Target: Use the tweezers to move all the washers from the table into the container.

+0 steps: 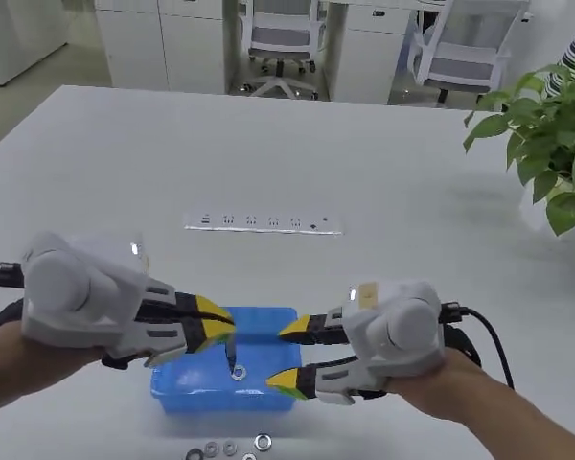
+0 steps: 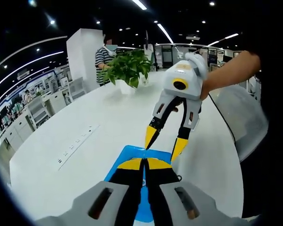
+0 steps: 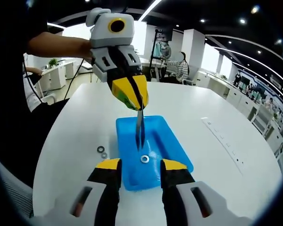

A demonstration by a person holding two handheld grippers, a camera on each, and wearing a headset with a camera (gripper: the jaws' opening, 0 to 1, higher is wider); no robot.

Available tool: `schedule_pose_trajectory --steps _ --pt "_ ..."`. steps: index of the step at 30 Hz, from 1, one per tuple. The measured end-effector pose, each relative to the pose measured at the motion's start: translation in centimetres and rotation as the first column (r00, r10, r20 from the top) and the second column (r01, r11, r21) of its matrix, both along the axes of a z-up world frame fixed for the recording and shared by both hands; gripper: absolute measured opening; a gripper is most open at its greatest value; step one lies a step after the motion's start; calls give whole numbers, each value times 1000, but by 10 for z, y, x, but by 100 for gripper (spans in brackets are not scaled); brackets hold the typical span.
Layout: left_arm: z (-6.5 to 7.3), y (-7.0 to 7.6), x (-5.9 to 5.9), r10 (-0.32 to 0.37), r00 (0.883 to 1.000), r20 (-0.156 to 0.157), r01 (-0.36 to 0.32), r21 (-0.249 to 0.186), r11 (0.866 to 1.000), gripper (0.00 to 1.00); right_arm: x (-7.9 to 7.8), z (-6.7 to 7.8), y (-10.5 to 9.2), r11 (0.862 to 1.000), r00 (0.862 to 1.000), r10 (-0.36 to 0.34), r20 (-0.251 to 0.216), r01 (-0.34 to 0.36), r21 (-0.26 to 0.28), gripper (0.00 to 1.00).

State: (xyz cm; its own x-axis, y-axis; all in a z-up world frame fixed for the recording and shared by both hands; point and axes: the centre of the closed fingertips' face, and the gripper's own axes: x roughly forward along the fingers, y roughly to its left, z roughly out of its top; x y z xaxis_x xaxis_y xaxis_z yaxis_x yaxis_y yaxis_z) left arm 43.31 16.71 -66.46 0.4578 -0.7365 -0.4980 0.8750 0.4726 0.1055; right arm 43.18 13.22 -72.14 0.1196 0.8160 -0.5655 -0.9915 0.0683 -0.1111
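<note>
Where the tweezers (image 3: 139,127) end just above a single washer (image 3: 145,159) inside the blue container (image 3: 172,153), it is hard to make out whether the tips grip that washer or it lies loose on the floor beneath them. The left gripper (image 1: 216,326) has its jaws pressed together on the tweezers' upper end, so the tool hangs point-down over the container's middle. The right gripper view shows this plainly, while in the left gripper view the tweezers are lost as a dark line between that gripper's own closed yellow tips, and most of the container sits behind them. The right gripper (image 1: 289,356) holds nothing, its jaws well apart, and faces the left one across the container (the left gripper view catches it head-on, above the far edge of the blue). More washers (image 1: 232,448) lie on the table (image 1: 268,144) near the container's near wall, at the bottom edge of the head view, where the group is partly cut off and too small to count. The right gripper view shows two of them, close together and apart from the container. A power strip (image 1: 264,223) lies further back on the table, and a leafy plant (image 1: 551,144) stands at the right, cut by the frame.
</note>
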Motion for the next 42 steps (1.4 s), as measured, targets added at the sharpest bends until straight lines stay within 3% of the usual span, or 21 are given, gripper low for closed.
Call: schedule_pose_trajectory --steps 2,16,33,42 --pt "3 2 -2 4 1000 5 -4 16 1000 5 -2 2 -2 1000 1000 -3 1 3 2 35" --pt "28 1 -16 4 1000 29 -4 17 1000 5 -14 8 -19 999 1000 -27 15 27 -24 42" --pt "37 -7 -36 -5 1000 4 5 9 1000 5 -27 7 -45 993 994 -111 -7 110 -40 53" --pt "32 -25 -45 -45 999 -4 45 4 999 5 -34 9 -54 990 990 -143 -18 142 -22 61"
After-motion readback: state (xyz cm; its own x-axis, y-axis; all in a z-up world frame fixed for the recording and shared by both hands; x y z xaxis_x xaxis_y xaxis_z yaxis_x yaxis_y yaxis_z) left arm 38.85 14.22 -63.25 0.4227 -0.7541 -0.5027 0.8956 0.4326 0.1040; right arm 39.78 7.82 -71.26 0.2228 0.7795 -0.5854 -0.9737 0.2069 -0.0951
